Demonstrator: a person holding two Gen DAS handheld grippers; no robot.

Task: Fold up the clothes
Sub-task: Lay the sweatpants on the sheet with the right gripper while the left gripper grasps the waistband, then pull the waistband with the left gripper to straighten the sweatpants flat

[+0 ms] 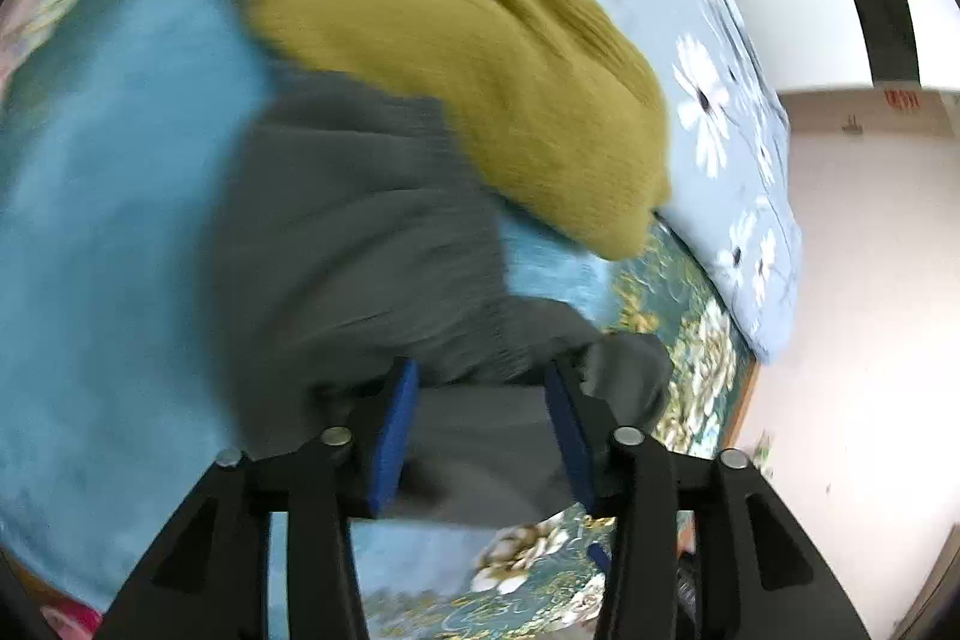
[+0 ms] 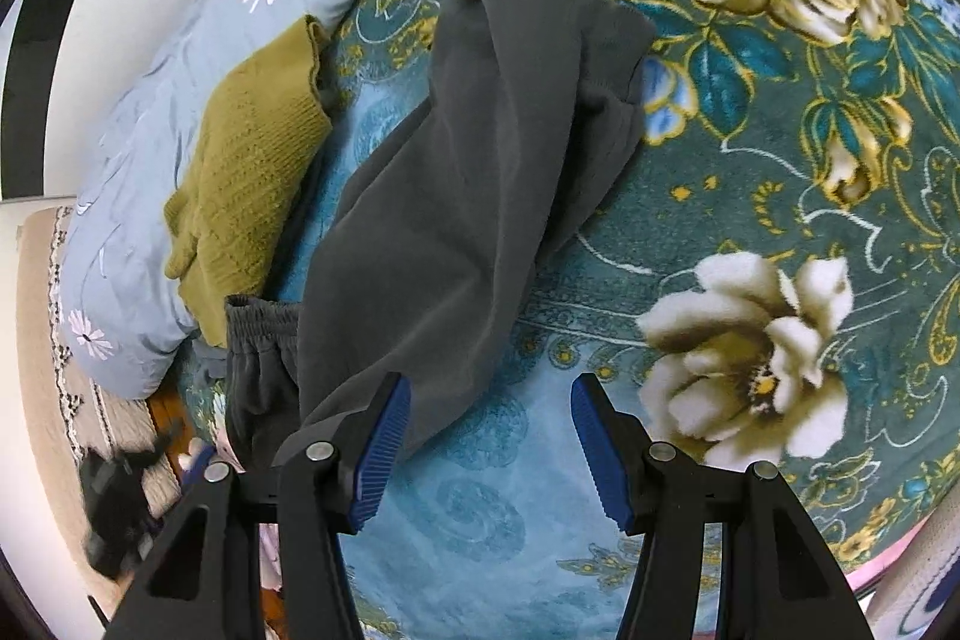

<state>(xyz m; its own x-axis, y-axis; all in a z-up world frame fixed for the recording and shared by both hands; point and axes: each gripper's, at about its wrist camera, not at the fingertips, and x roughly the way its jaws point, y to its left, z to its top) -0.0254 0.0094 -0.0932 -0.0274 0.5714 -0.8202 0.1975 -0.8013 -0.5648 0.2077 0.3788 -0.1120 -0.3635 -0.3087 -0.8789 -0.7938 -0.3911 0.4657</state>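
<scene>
Dark grey trousers (image 2: 456, 196) lie lengthwise on a teal floral blanket (image 2: 780, 112), the elastic waistband (image 2: 258, 316) at the near left. My right gripper (image 2: 489, 421) is open just above the blanket, its left finger at the trousers' near edge, nothing between the pads. In the blurred left wrist view, my left gripper (image 1: 483, 400) has grey trouser fabric (image 1: 372, 232) lying between its blue pads (image 1: 396, 424), which stand apart. A mustard knit sweater (image 1: 456, 40) lies beyond the trousers; it also shows in the right wrist view (image 2: 246, 172).
A pale blue quilt with white flowers (image 2: 198, 58) is bunched along the blanket's edge under the sweater; it also shows in the left wrist view (image 1: 732, 148). The bed edge and the floor (image 1: 852, 340) lie beyond. A patterned rug (image 2: 54, 316) and a dark object (image 2: 114, 508) are on the floor.
</scene>
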